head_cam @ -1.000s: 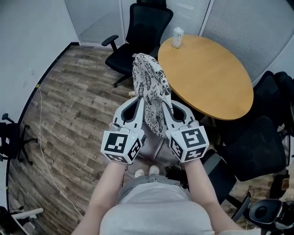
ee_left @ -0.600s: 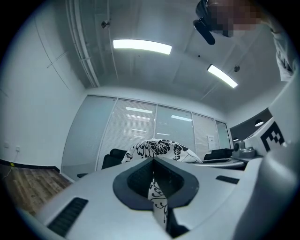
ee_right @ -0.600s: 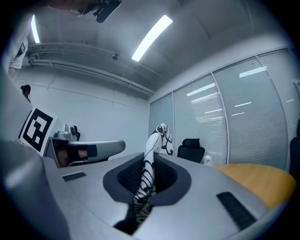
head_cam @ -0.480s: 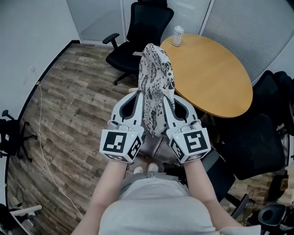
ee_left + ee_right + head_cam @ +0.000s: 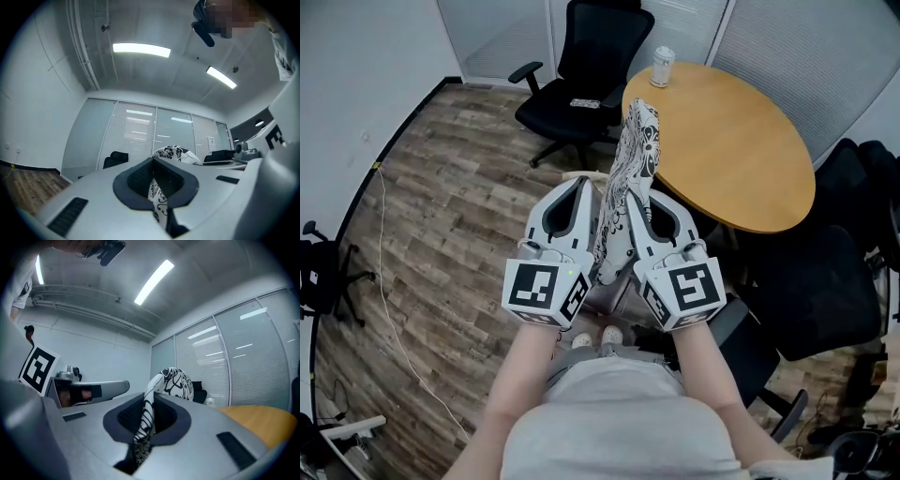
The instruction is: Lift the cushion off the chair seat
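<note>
A black-and-white patterned cushion [image 5: 630,178] hangs in the air, edge-on, between my two grippers in the head view. It is well above the wooden floor. My left gripper [image 5: 584,190] is shut on its left side and my right gripper [image 5: 639,202] is shut on its right side. In the left gripper view the cushion's fabric [image 5: 161,202] is pinched in the left gripper [image 5: 153,163], and the cushion's top bulges beyond it. In the right gripper view a fold of the cushion [image 5: 146,420] runs through the shut right gripper [image 5: 151,403]. A black office chair [image 5: 586,70] stands beyond the cushion.
A round wooden table [image 5: 741,141] with a can [image 5: 662,66] on it stands at the right. Several black chairs [image 5: 825,291] crowd the right side. A white cable [image 5: 394,309] trails over the floor at the left. Glass partitions close the back.
Both grippers have risen a little with the cushion. The cushion has turned from showing its broad face to standing edge-on, and its top has swung right, towards the table.
</note>
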`<state>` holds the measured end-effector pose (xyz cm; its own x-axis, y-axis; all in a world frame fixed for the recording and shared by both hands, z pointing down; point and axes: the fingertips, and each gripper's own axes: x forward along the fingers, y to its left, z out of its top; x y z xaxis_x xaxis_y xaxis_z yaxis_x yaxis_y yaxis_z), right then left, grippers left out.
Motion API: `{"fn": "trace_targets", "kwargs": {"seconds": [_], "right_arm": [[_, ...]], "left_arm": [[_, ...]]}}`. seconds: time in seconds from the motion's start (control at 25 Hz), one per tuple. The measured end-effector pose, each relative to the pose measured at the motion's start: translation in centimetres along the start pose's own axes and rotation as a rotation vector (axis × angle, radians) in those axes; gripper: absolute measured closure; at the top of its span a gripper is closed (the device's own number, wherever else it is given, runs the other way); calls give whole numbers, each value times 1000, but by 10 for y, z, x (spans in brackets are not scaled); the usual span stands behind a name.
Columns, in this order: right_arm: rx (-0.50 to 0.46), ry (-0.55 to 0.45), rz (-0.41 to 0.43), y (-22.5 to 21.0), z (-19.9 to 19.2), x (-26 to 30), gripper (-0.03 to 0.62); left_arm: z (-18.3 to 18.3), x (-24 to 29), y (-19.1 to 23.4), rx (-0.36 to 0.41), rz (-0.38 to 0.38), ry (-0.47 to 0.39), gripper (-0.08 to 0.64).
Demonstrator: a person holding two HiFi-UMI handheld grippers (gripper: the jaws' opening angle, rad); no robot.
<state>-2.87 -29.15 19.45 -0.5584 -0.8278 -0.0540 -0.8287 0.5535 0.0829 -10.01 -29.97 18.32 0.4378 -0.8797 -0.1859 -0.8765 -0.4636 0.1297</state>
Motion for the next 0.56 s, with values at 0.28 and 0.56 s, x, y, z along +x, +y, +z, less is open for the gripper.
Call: {"fn": "trace_targets", "kwargs": {"seconds": [0.28,0.56], "right_arm": [[-22,-9,18,8,5,-2,557],[-41,-32,30,14,15,-1,557]], "left_arm": [[5,-3,-3,14,-7,-16,557],[11,-5,-3,32,-15,-29,557]]}}
